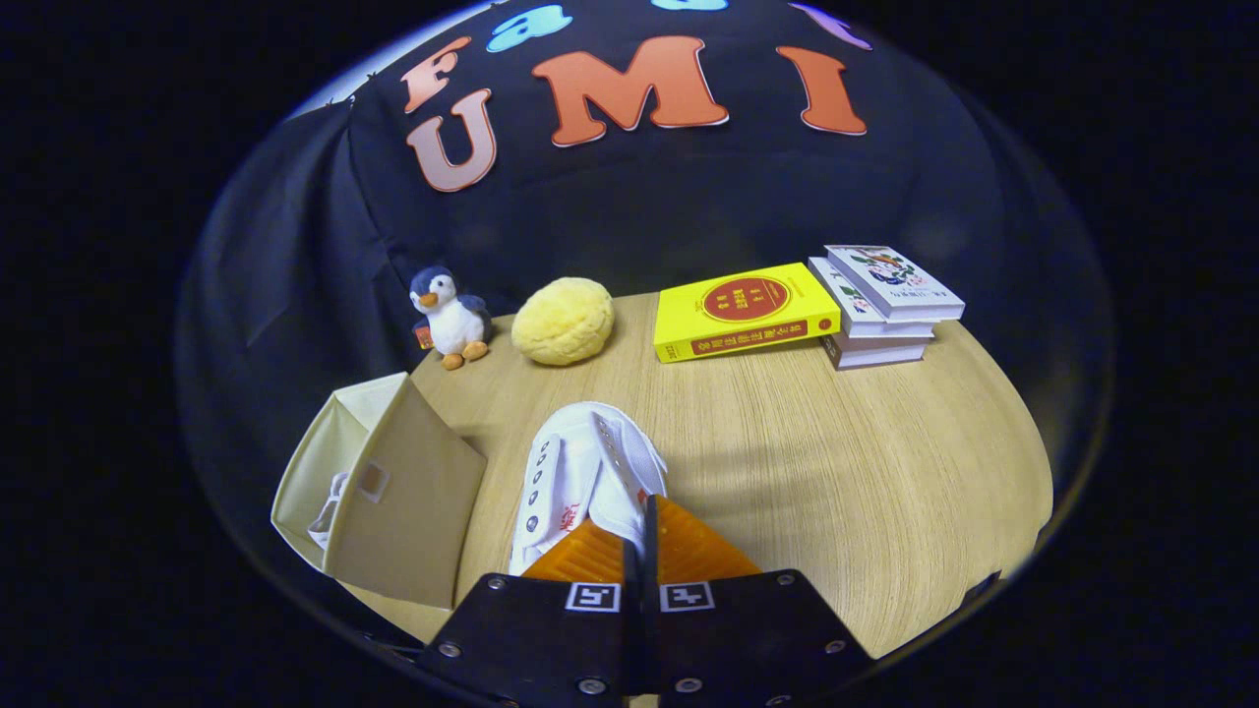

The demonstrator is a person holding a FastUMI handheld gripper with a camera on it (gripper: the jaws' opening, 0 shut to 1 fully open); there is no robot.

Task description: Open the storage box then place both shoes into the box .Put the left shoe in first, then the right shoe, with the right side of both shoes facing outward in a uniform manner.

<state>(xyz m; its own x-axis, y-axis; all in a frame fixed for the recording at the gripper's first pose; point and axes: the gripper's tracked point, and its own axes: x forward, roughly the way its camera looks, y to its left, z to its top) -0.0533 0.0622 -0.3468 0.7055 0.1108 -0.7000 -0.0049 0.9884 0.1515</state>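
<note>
The gripper (639, 536) has its orange fingers (590, 556) drawn almost together, pinching the rim of a white shoe (585, 472) that extends just ahead of them above the surface (836, 472). Whether both pads bear on the fabric is hard to confirm; only a thin edge sits between them. Left of the shoe stands the storage box (393, 492), its flap open, with something white inside, probably the first shoe, though it is mostly hidden by the box wall. Judged step: carrying the second shoe to the box. The next move calls for swinging left over the opening and keeping the shoe's orientation uniform. Beyond lie a toy penguin (450, 317), a yellow plush (564, 321) and stacked books (816, 305).
</note>
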